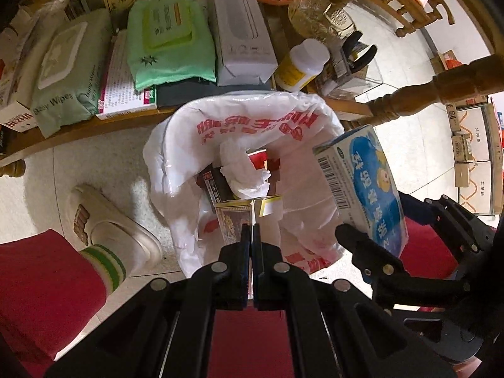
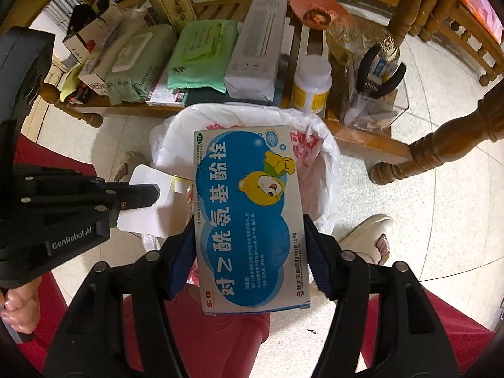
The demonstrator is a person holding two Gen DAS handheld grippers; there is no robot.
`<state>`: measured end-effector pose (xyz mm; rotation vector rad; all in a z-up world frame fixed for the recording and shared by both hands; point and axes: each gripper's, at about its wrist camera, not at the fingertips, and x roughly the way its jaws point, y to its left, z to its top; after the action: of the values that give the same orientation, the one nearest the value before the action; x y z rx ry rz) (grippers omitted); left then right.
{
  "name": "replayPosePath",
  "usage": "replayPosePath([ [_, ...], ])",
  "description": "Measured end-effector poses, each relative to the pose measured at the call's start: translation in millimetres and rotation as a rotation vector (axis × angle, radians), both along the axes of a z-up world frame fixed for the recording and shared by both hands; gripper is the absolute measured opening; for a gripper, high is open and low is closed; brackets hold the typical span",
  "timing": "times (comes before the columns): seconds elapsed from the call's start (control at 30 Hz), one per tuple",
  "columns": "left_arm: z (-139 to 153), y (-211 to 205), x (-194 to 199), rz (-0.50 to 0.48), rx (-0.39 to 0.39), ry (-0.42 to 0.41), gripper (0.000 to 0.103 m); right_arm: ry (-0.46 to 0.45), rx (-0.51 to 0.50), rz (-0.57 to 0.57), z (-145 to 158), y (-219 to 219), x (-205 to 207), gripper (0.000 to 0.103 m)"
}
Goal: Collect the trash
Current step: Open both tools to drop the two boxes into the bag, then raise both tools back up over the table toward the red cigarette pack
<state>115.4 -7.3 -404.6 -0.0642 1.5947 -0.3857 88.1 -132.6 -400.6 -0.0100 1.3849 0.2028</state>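
A white plastic bag [image 1: 252,119] with red print lines a bin on the floor; it also shows in the right wrist view [image 2: 324,170]. Inside lie a crumpled tissue [image 1: 242,170] and a dark packet [image 1: 217,182]. My left gripper [image 1: 252,230] is shut on a flattened cardboard carton [image 1: 234,217], held over the bag's opening; the carton also shows in the right wrist view [image 2: 148,201]. My right gripper [image 2: 249,252] is shut on a blue and white medicine box [image 2: 249,214], held above the bag; the box appears in the left wrist view [image 1: 365,186].
A low wooden shelf [image 1: 94,126] behind the bin holds wipes packs [image 1: 170,41], a long white box [image 1: 239,25], a white pill bottle [image 1: 302,63] and pliers in a clear holder [image 2: 378,78]. A slippered foot [image 1: 107,223] and a chair leg [image 2: 441,148] flank the bin.
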Motion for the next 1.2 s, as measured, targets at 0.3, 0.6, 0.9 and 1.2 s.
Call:
replayPosePath([
  [0.3,-25,1,12,0.025,0.001,0.064,0.002,0.04,-0.002,-0.004,-20,-1,11,0.062],
  [0.6,-34,5,15,0.042,0.004,0.104,0.004,0.067,-0.006,0.003,-30,1,17,0.062],
  [0.9,-33,3,17,0.031,0.018,0.107,0.04,0.075,-0.011,0.004,-34,3,17,0.068],
  [1.2,-30,2,18,0.029,0.021,0.097,0.047,0.073,0.0,-0.01,-31,0,18,0.069],
])
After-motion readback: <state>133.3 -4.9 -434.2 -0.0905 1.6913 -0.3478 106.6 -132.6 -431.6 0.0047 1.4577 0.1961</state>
